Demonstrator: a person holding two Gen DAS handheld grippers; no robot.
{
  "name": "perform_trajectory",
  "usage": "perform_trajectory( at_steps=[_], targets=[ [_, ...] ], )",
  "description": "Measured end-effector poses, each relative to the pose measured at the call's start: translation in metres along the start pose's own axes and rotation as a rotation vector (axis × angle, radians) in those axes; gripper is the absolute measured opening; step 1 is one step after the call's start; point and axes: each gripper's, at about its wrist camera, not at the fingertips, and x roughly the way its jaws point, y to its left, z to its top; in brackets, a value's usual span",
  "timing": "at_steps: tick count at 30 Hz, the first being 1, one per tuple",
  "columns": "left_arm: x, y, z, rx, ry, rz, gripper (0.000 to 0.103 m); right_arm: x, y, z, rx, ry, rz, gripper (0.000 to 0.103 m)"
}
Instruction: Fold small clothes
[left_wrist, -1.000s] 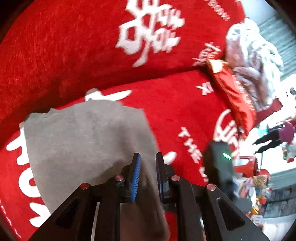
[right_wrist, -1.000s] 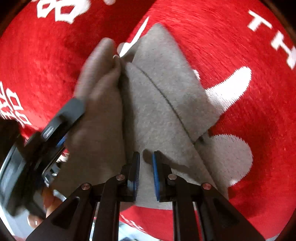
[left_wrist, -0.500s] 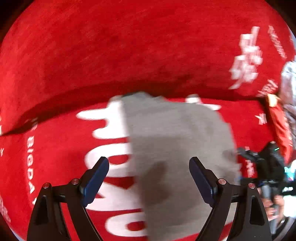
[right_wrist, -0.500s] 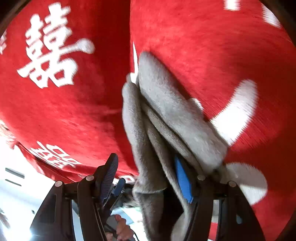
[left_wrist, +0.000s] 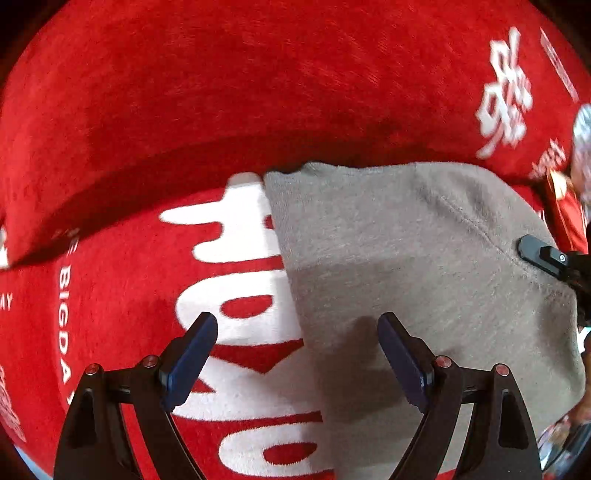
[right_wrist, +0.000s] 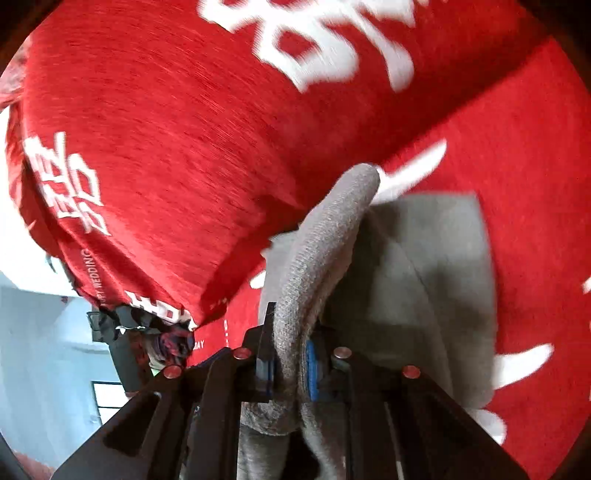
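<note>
Grey garment (left_wrist: 424, 266) flat under spread left gripper (left_wrist: 297, 354), right gripper (right_wrist: 290, 363) just closed, pinching its fold

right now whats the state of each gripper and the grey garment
left gripper: open, jaws wide above the cloth, holding nothing
right gripper: jaws have just been closing, now shut on a thick fold of the garment
grey garment: partly folded on the red blanket, one edge lifted
</note>
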Motion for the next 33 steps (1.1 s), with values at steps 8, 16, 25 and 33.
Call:
perform_trajectory(
  at_steps=[8, 16, 25, 33],
  targets=[
    [0.020, -0.016, -0.010, 0.028, 0.047, -0.013, 0.090, 0.007, -0.080, -0.008, 0.086, 0.062, -0.234, 0.015],
    [-0.001, -0.005, -0.011, 0.064, 0.043, 0.053, 0.090, -0.015, -0.070, -0.015, 0.100, 0.055, -0.406, 0.021],
    [-0.006, -0.018, -0.041, 0.120, 0.104, 0.010, 0.090, -0.059, -0.026, -0.053, 0.030, 0.008, -0.354, 0.021],
    [0.019, -0.033, -0.080, 0.207, 0.194, 0.053, 0.090, -0.036, -0.009, -0.089, -0.111, 0.104, -0.445, 0.021]
  ],
)
